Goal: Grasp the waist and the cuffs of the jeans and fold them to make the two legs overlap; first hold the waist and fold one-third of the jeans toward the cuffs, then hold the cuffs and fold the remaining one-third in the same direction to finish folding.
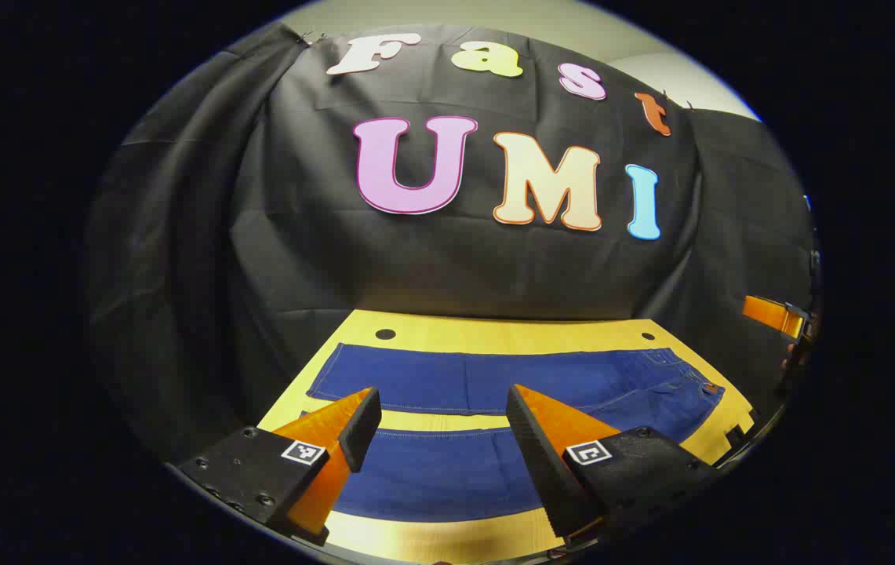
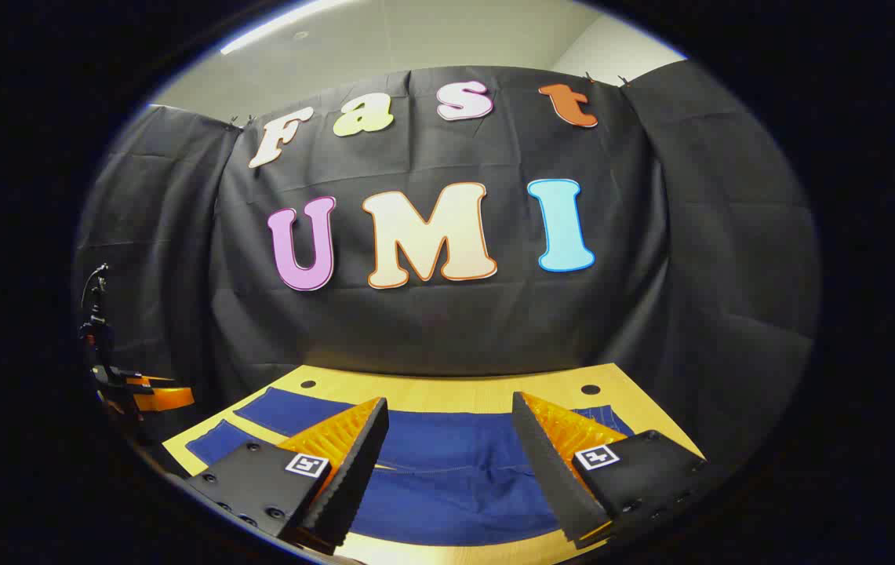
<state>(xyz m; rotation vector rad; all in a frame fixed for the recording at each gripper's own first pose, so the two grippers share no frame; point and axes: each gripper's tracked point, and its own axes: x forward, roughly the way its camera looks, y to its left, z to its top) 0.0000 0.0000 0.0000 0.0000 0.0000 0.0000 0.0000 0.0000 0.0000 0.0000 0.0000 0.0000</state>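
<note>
Dark blue denim jeans (image 1: 494, 380) are spread flat on the pale yellow wooden worktop (image 1: 494, 329), filling the lower middle of the left gripper view, the two legs lying side by side with a strip of worktop between them and the waist at lower right. In the right gripper view the jeans (image 2: 447, 447) lie across the bottom centre. The left gripper (image 1: 443, 416) is held wide above the legs, empty; the right gripper (image 2: 451, 439) is likewise wide and empty. Denim is judged soft yet fairly heavy and limp; waistband and cuff hems, being thicker, should be pinched.
</note>
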